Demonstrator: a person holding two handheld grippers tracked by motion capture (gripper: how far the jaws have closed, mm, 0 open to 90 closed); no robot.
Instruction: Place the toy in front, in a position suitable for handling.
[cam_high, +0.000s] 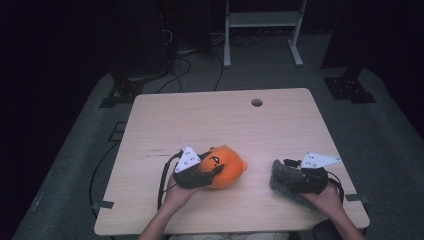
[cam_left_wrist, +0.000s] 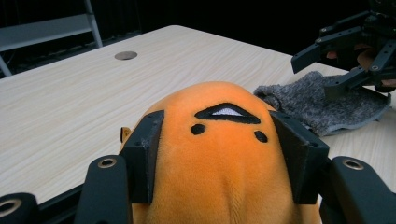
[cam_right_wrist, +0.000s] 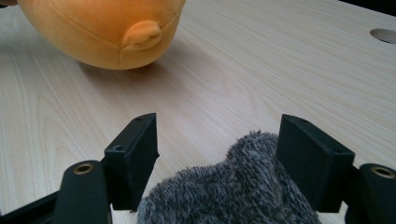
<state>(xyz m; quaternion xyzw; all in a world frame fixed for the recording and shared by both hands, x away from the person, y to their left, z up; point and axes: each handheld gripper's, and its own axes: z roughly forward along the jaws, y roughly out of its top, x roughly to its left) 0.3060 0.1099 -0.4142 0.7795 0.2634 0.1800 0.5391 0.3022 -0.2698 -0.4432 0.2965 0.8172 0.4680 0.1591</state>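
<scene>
An orange plush toy (cam_high: 229, 167) with a small black face lies near the table's front, left of centre. My left gripper (cam_high: 210, 174) is shut on it. In the left gripper view both jaws press into the plush toy's (cam_left_wrist: 224, 186) sides around my left gripper (cam_left_wrist: 219, 128). A grey fuzzy cloth (cam_high: 286, 186) lies at the front right. My right gripper (cam_high: 282, 175) stands open over it. In the right gripper view the grey cloth (cam_right_wrist: 233, 191) bulges up between the spread jaws of my right gripper (cam_right_wrist: 222, 135), and the plush toy (cam_right_wrist: 93, 28) is at the upper left.
The light wooden table (cam_high: 200, 120) has a round cable hole (cam_high: 257, 102) near its far edge. A white metal frame (cam_high: 262, 20) and cables stand on the dark floor behind. The left gripper view also shows the right gripper (cam_left_wrist: 316, 74) above the cloth (cam_left_wrist: 308, 107).
</scene>
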